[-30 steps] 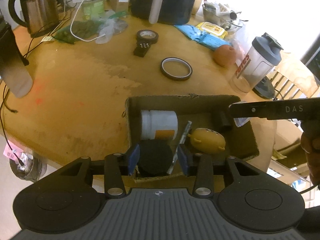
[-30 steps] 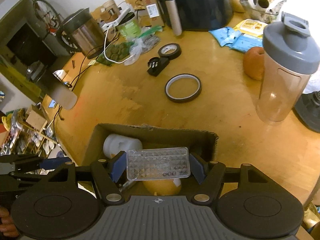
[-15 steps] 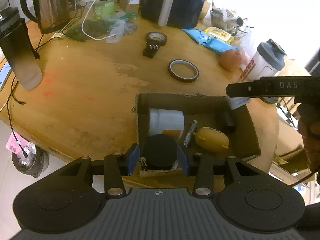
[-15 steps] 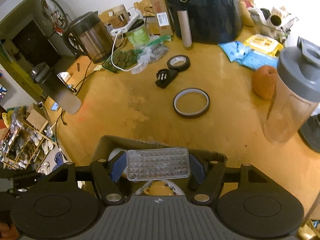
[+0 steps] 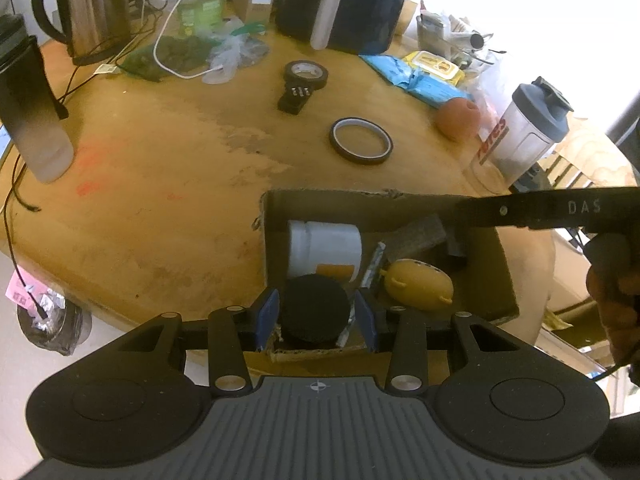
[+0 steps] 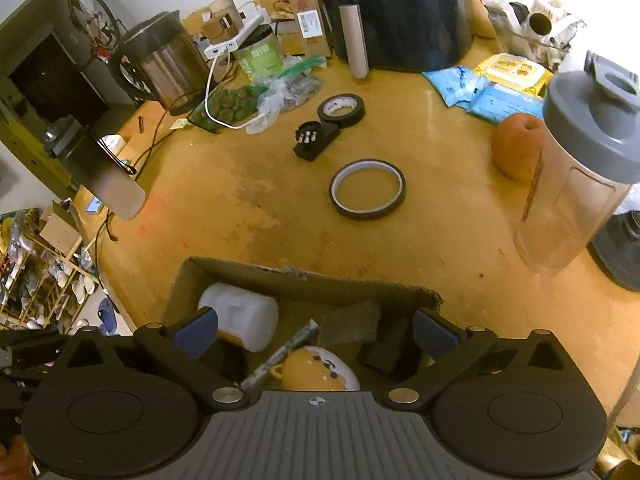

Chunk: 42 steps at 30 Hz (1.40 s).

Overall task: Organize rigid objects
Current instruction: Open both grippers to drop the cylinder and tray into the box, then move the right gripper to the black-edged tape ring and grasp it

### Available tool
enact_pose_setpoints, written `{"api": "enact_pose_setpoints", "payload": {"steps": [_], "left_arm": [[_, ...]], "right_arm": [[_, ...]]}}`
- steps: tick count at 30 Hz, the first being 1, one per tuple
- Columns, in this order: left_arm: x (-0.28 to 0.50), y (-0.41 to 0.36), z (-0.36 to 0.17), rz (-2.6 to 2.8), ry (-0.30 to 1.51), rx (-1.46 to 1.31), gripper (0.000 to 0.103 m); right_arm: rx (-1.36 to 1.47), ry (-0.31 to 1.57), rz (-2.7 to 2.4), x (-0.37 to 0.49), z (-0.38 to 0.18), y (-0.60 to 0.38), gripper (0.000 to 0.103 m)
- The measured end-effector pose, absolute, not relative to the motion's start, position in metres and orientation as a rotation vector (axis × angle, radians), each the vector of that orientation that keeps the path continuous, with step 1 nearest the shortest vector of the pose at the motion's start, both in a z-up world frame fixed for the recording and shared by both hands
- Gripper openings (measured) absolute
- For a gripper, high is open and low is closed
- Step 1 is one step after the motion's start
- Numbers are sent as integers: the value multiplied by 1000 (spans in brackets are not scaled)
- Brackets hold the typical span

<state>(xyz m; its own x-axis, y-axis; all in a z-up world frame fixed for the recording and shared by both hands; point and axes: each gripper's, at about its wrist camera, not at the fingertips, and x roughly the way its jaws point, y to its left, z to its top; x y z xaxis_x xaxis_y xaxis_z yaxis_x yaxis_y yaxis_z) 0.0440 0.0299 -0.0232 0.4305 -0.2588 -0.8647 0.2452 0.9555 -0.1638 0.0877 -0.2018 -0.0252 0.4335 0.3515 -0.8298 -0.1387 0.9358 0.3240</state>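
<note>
Right wrist view: the right gripper (image 6: pixel 316 330), jaws opening and empty, hangs over the open brown cardboard box (image 6: pixel 240 274) on the wooden table (image 6: pixel 440 240), while the left gripper (image 5: pixel 316 314) apparently clamps the box's near wall to steady it.

White capitals "DAS" are showing on the black bar of the right tongs (image 5: pixel 552 212), reaching in from the right in the left wrist view. Red lettering is running up the side of the clear shaker bottle (image 5: pixel 520 140) at the far right of the desk, but it is too blurred to read. Labels on the far cardboard carton (image 6: pixel 304 4) are illegible.
</note>
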Motion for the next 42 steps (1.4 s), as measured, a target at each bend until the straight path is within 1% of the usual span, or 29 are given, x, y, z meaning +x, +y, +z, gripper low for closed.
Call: {"api": "enact_pose_setpoints", "payload": {"steps": [21, 42], "left_arm": [[86, 8, -18, -411, 1062, 36, 41], [125, 12, -24, -456, 1078, 52, 41]], "right_arm": [[233, 1114, 186, 96, -34, -223, 103], [253, 1148, 96, 126, -45, -218, 103]]}}
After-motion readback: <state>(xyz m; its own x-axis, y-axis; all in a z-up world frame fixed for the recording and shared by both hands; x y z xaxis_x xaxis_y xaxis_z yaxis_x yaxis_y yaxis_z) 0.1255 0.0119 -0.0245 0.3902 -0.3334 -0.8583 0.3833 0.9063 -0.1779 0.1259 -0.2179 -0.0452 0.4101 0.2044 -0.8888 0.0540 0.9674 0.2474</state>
